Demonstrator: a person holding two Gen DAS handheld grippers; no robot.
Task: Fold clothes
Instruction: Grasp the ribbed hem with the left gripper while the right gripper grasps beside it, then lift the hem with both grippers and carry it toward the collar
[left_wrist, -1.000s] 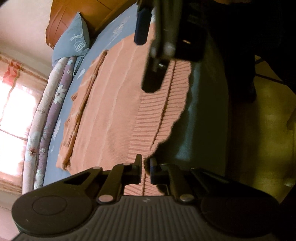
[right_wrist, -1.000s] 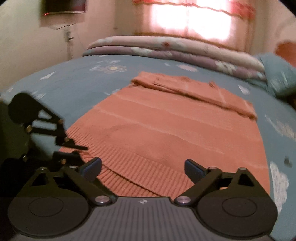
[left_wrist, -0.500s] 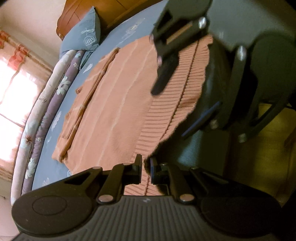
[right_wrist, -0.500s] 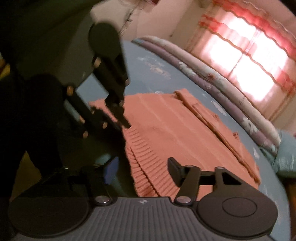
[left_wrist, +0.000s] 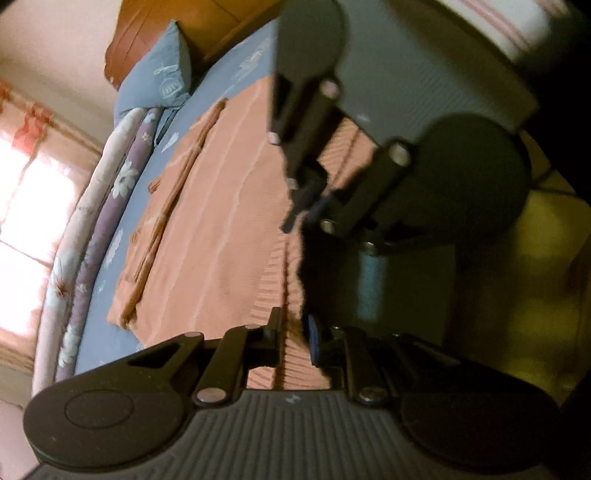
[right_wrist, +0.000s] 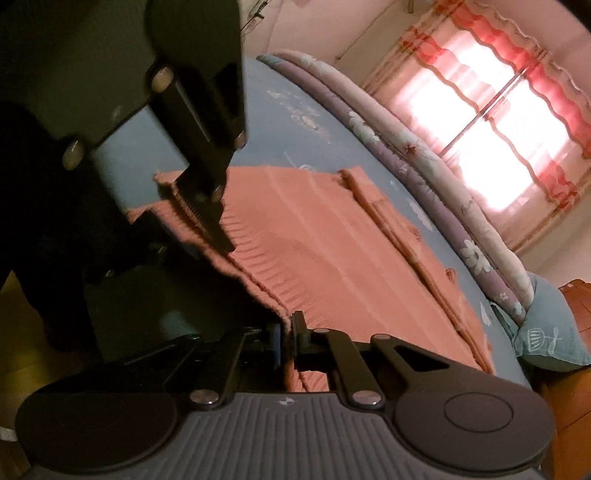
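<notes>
Right gripper (right_wrist: 286, 334) jaws just closed, pinching the ribbed hem of the salmon sweater (right_wrist: 332, 251). Left gripper (left_wrist: 291, 334) jaws just opened slightly, hem between them, grip unclear. Sweater lies flat on the blue bed (right_wrist: 295, 99), running to 1 o'clock in the right wrist view; rolled floral quilts (right_wrist: 424, 158) and pillow (right_wrist: 554, 339) beyond.

Black left gripper (left_wrist: 293, 332), right gripper (right_wrist: 286, 338): grey ribbed bodies (silver screws), blue-padded jaws
</notes>
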